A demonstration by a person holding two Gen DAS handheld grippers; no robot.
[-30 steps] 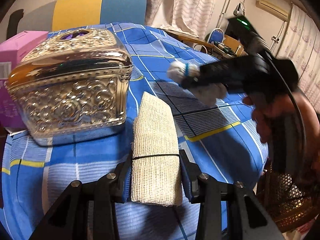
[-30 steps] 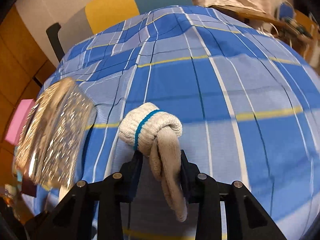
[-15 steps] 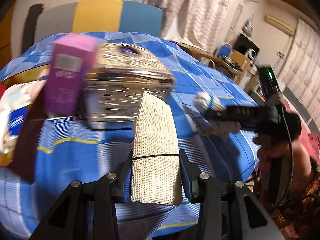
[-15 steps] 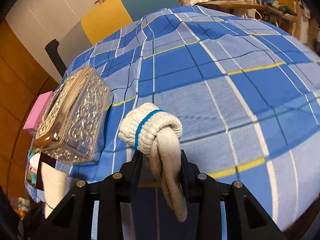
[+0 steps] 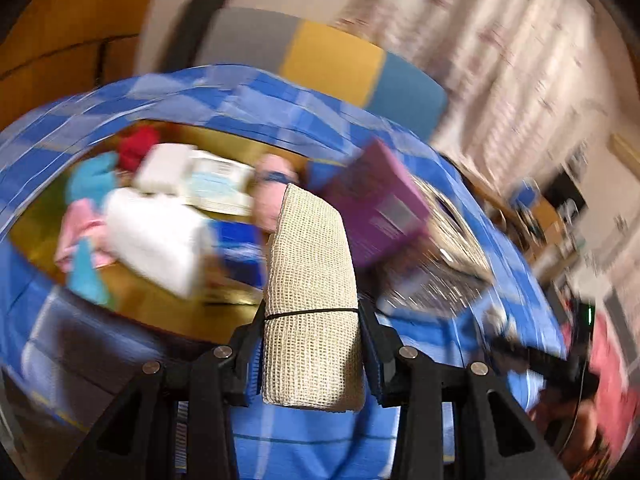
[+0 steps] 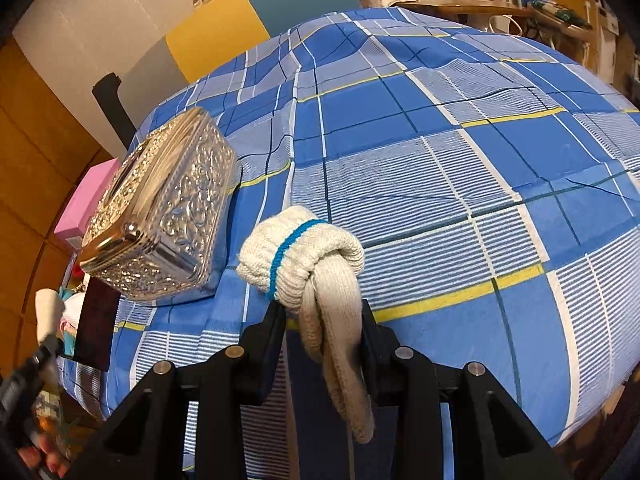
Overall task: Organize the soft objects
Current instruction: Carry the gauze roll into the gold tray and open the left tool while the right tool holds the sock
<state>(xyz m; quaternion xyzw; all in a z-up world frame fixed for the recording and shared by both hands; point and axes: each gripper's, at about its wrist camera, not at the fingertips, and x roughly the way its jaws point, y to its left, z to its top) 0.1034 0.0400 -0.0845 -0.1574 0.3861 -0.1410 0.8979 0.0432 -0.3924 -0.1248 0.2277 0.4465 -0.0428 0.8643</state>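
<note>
Left wrist view is blurred. It shows the left gripper [image 5: 312, 344] closed on a beige mesh cloth roll [image 5: 310, 300] bound with a black band, held above the blue plaid cloth [image 5: 320, 448]. Ahead and to its left lies a golden tray [image 5: 168, 312] with white, pink, teal and red soft items in it, which the other view shows only at its edge. Right wrist view is sharp: the right gripper [image 6: 322, 332] is clamped on a knotted white glove [image 6: 316, 276] with a blue stripe, and the ornate silver box [image 6: 168, 212] stands ahead to its left.
</note>
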